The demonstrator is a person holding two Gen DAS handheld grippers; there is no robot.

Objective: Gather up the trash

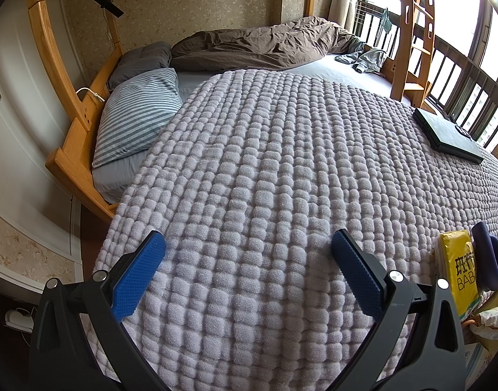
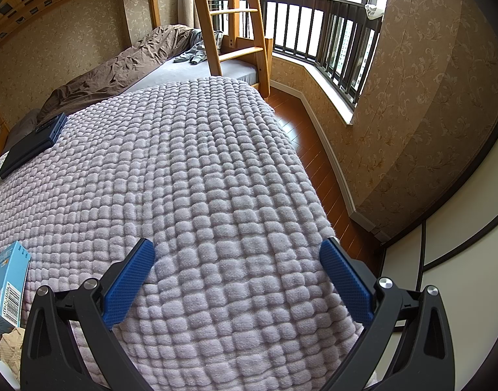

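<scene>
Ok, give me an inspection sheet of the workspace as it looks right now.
Surface: lilac waffle blanket over the bed.
Job's things: yellow packet, blue carton, crumpled paper, all at the near edge.
Clutter: black flat box, striped pillow, brown duvet.
Tools: left tool open, empty; right tool open, empty.
Cables: white cable on the bed frame.
Surroundings: ladder, window railing, wooden floor.

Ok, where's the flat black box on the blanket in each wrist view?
Left wrist: the black box lies at the right edge, far side of the knitted blanket, near the window railing.
Right wrist: the same box sits at the left edge, upper part of the blanket.
Shared landmark: the wooden ladder at the bed's far end.
</scene>
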